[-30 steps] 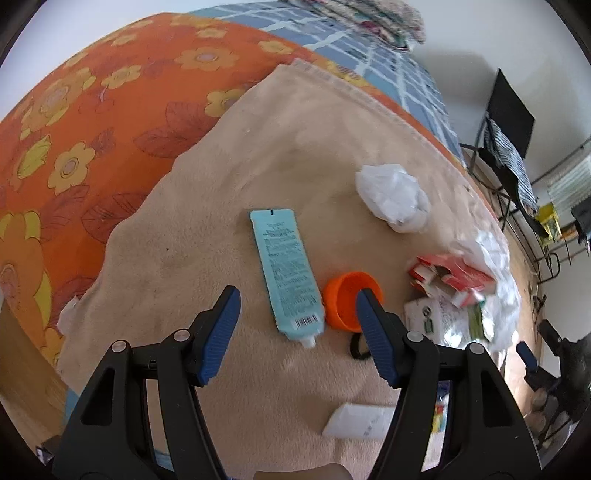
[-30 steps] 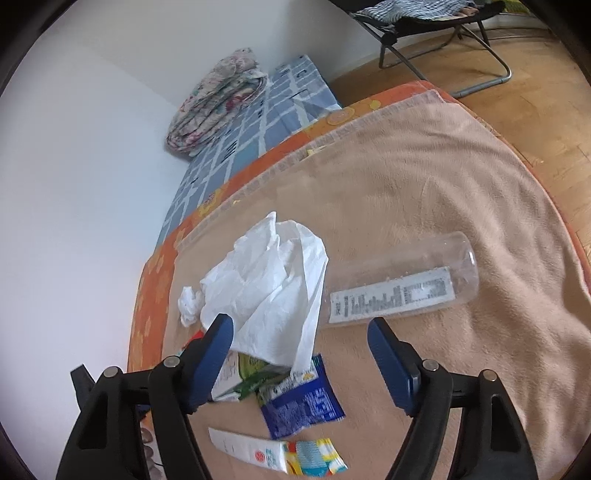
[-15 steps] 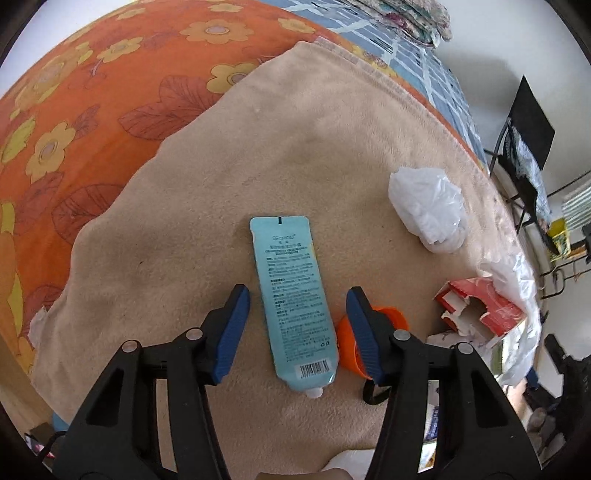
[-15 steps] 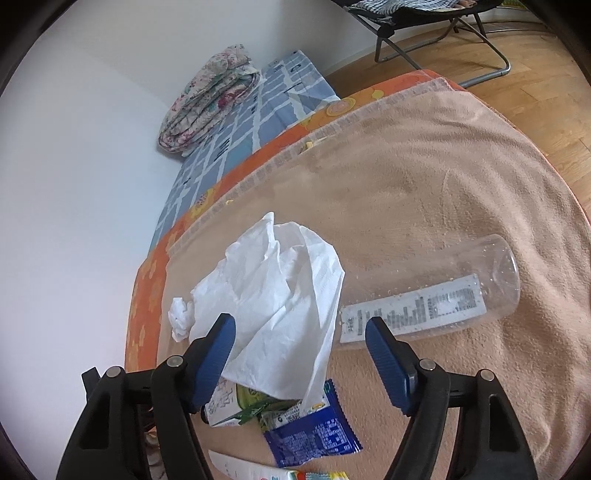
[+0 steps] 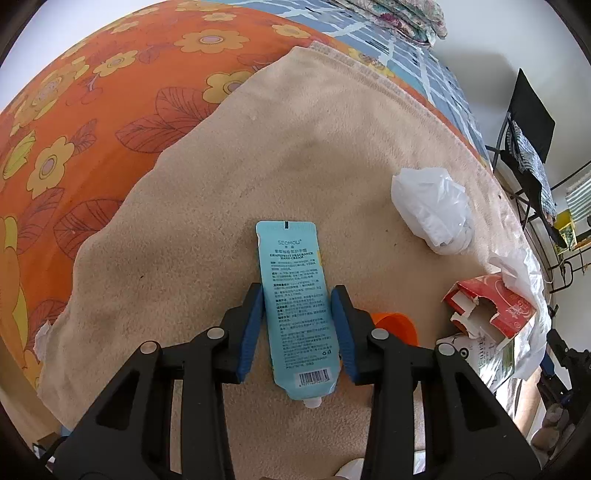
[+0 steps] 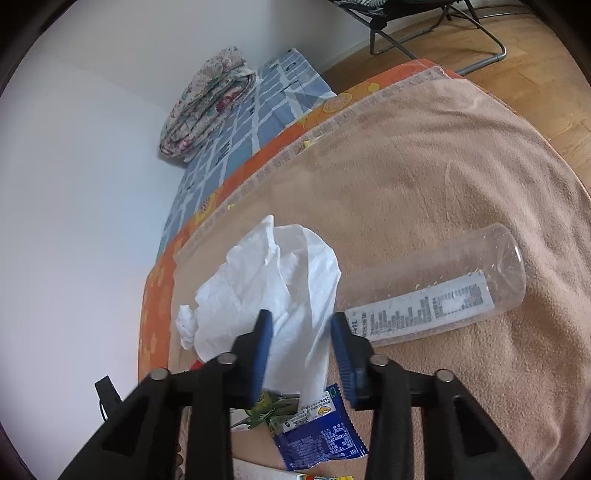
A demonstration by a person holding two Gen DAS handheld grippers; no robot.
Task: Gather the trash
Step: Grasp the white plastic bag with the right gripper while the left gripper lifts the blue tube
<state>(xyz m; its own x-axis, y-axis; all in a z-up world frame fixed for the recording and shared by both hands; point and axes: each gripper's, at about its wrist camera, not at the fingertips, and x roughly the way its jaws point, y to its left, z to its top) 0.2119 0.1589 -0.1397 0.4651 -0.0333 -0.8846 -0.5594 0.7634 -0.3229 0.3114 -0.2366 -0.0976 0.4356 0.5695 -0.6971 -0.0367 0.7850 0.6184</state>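
Note:
A light blue hand cream tube lies on the beige towel. My left gripper has its blue pads on both sides of the tube, closed onto it. An orange cup sits just right of it. In the right wrist view my right gripper has narrowed around the edge of a white plastic bag; whether the pads pinch it is unclear. A clear plastic bottle lies to the right of the bag.
A crumpled white bag and a torn red carton lie right of the tube. A blue snack wrapper lies below the white bag. Orange flowered bedding surrounds the towel. A folding chair stands on the wooden floor.
My left gripper moved forward over the tube and its jaws closed from wide open onto it. My right gripper moved toward the white bag and its jaws narrowed around the bag's edge.

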